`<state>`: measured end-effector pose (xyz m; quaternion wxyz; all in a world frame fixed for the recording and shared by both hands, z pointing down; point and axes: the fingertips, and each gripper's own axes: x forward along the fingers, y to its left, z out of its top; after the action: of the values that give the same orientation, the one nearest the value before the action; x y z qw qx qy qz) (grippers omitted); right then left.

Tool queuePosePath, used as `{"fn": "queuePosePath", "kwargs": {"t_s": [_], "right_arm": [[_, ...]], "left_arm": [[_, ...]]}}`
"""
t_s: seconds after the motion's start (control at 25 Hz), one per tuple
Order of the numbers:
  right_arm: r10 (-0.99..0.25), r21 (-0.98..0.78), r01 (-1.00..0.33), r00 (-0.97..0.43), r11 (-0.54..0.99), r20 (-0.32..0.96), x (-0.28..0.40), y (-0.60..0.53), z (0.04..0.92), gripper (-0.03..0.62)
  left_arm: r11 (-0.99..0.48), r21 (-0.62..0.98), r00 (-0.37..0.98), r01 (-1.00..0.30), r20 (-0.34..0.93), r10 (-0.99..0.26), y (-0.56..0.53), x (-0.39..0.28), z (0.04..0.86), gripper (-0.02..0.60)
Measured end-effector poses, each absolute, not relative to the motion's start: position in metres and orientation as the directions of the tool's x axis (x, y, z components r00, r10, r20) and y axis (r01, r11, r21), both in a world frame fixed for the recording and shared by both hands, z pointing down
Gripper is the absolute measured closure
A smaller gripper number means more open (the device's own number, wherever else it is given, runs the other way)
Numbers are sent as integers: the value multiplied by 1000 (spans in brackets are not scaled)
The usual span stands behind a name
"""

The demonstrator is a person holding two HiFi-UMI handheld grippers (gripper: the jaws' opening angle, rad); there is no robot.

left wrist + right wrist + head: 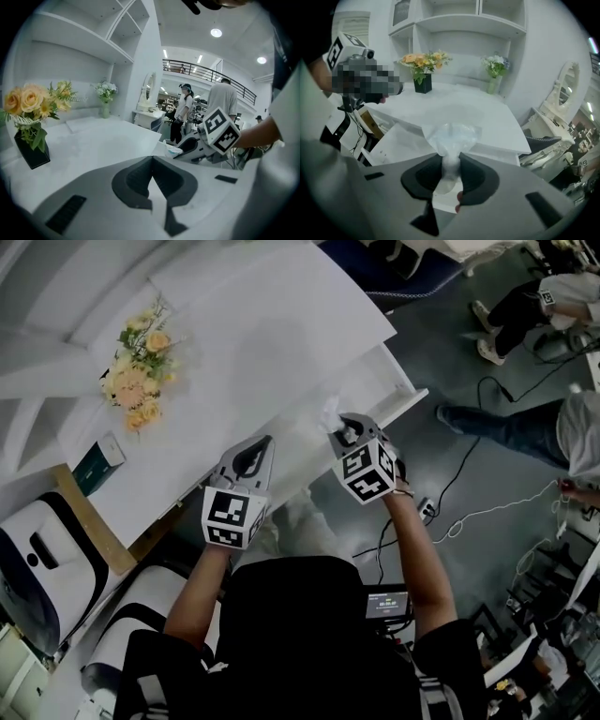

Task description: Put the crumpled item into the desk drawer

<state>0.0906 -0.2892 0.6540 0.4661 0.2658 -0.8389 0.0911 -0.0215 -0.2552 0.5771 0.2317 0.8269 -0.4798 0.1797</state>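
**Crumpled item: held in right jaws**

I logged the right gripper (pixel 451 161) with jaws clamped on the crumpled item (pixel 452 135), a pale wad that stuck out past the pads. It hung at the counter's (pixel 459 110) front edge, over the open drawer (pixel 396 140). Left gripper (pixel 151 165): jaws closed together, nothing between them, near the right one. Flowers (pixel 136 381): further back on the counter.

You stand in a big open hall dressed as a home room: a white desk (pixel 234 362) under white wall shelves (pixel 459 23), a white dressing table with an oval mirror (pixel 149 96), yet a black-railed upper gallery (pixel 211 75) overhead and loose cables (pixel 487 512) across the grey floor (pixel 459 362).
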Motion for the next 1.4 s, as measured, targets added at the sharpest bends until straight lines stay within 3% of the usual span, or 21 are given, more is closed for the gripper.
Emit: {"fn": "queuePosePath", "kwargs": {"t_s": [0.32, 0.64, 1.4], "right_arm": [[-295, 170, -348, -349, 922, 890, 85, -290, 687, 510], [-185, 123, -211, -305, 970, 934, 78, -287, 719, 510], [-53, 48, -30, -186, 998, 981, 66, -284, 788, 508]], "left_arm": [[-412, 221, 463, -884, 537, -705, -254, -21, 592, 575], [-392, 228, 450, -891, 555, -700, -254, -24, 606, 575], [-343, 250, 423, -906, 595, -684, -247, -37, 636, 575]]}}
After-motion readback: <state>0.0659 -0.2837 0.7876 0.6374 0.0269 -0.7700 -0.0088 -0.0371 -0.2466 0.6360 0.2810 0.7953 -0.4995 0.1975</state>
